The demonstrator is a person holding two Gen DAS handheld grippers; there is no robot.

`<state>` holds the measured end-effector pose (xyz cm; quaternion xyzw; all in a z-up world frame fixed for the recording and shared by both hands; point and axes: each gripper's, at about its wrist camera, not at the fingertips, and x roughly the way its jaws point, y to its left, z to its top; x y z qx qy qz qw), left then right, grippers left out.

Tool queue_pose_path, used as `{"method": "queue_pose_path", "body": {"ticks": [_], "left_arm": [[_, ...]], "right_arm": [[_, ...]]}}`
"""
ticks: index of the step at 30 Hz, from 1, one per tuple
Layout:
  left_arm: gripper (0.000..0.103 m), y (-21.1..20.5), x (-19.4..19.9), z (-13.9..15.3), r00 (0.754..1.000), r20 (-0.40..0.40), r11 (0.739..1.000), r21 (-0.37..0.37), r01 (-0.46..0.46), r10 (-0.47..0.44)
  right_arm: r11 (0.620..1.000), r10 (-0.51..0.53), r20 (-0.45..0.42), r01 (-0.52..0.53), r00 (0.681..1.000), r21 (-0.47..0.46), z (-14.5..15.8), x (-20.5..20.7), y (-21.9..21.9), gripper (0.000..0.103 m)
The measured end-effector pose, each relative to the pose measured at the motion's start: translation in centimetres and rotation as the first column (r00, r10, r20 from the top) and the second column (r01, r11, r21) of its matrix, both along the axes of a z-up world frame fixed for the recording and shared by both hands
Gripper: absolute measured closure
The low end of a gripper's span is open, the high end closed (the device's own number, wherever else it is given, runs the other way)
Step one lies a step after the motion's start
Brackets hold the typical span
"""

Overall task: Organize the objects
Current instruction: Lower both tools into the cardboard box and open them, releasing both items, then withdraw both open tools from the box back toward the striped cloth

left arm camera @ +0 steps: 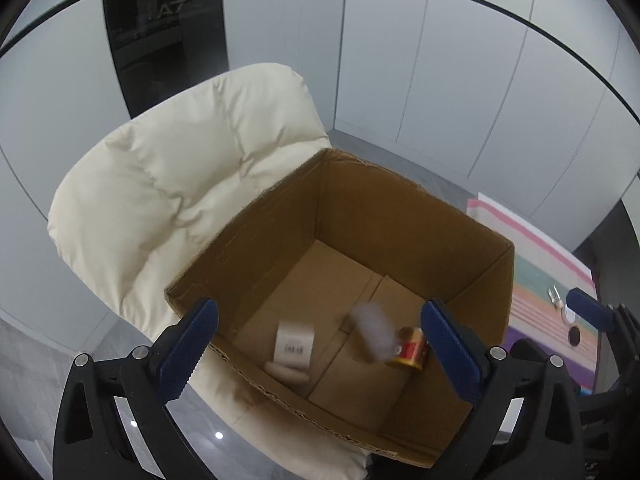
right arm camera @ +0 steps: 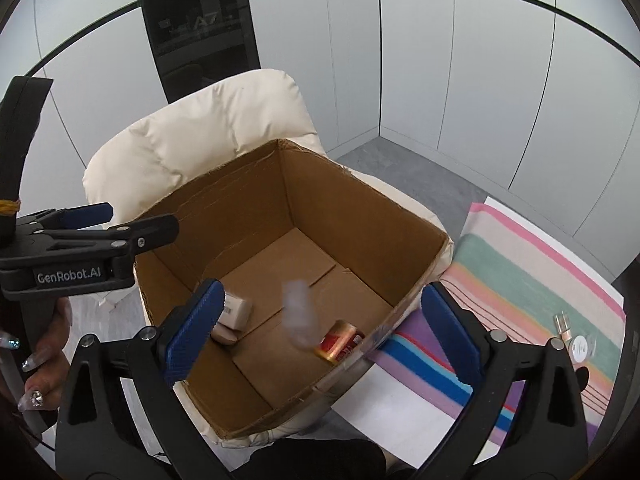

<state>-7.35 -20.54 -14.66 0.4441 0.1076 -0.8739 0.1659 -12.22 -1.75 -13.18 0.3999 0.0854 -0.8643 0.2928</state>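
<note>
An open cardboard box sits on a cream padded chair. Inside lie a white carton, a red and gold can, and a pale translucent object, blurred by motion, in mid-air above the floor of the box. My left gripper is open and empty over the box's near rim. My right gripper is open and empty over the box; the left one shows at its left.
A striped pastel cloth lies to the right of the chair, with small round and metal items on it. White panelled walls and a dark glass panel stand behind.
</note>
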Motion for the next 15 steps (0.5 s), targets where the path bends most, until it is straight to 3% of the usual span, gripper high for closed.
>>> {"method": "queue_pose_path", "body": {"ticks": [15], "left_arm": [[0.001, 0.8, 0.9, 0.5, 0.999, 0.024, 0.999, -0.030, 0.026, -0.025]], "right_arm": [[0.997, -0.078, 0.061, 0.078, 0.995, -0.001, -0.1, -0.2, 2.5, 0.003]]}}
